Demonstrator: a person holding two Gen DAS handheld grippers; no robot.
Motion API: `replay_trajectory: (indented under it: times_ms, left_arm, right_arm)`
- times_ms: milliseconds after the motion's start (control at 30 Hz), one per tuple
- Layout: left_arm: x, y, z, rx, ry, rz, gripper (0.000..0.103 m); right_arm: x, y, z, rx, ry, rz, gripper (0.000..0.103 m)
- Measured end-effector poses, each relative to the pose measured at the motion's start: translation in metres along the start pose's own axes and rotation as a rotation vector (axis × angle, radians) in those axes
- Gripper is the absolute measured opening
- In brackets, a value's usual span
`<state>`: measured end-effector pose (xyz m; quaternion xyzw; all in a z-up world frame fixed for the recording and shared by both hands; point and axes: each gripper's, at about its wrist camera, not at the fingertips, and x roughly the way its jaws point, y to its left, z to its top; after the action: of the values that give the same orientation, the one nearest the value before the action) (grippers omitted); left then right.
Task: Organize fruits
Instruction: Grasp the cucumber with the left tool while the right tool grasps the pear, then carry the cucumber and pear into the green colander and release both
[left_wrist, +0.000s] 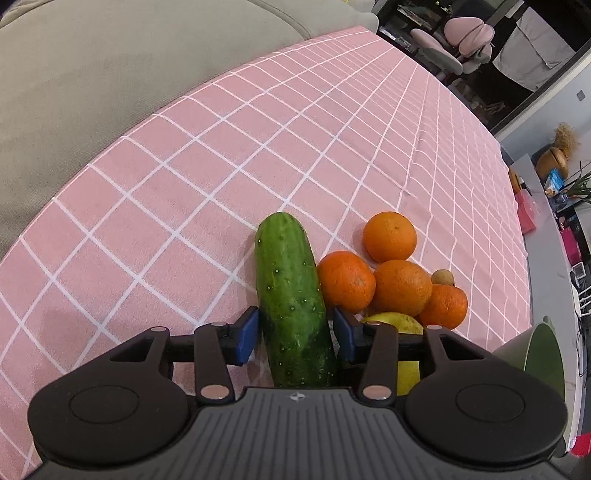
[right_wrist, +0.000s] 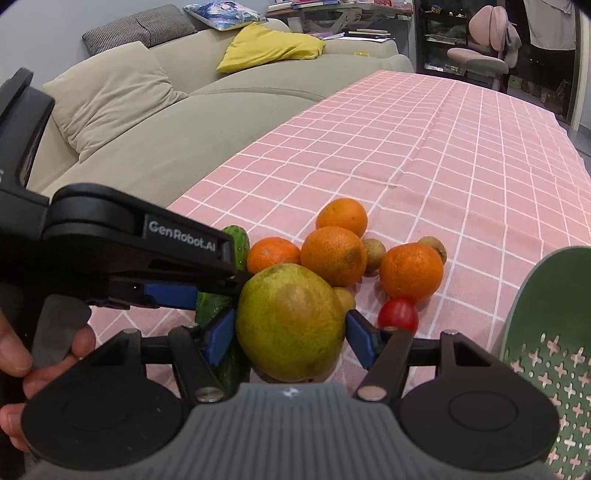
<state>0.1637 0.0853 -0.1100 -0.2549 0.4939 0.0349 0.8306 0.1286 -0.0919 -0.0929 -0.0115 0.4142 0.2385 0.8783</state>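
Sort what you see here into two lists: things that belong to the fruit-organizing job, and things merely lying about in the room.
Job:
cucumber
pear
oranges
tomato
small brown fruits
green perforated bowl
left gripper
right gripper

Lying about:
sofa
yellow cushion
pink chair

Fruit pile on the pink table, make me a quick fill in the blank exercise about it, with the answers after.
1. The left gripper has its blue pads on either side of the long green ____.
2. The right gripper straddles a large yellow-green ____.
3. Next to the right gripper's pad lies a small red ____.
4. The checked tablecloth is white lines on ____.

Missing words: cucumber; pear; tomato; pink.
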Motion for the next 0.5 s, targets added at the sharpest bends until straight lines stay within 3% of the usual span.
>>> replay_trajectory:
  times_ms: [67, 500]
  left_arm:
    - [-0.001, -0.001, -0.001, 0.016, 0.006, 0.002, 0.046]
    - [-0.036, -0.003, -0.015, 0.059, -0.003, -0.004, 0.043]
  right_arm:
    - [-0.001, 0.001, 0.000, -0.003, 0.006, -0.003, 0.062]
    - [-0.039, 0.012, -0.015, -0.041, -0.003, -0.010, 0.062]
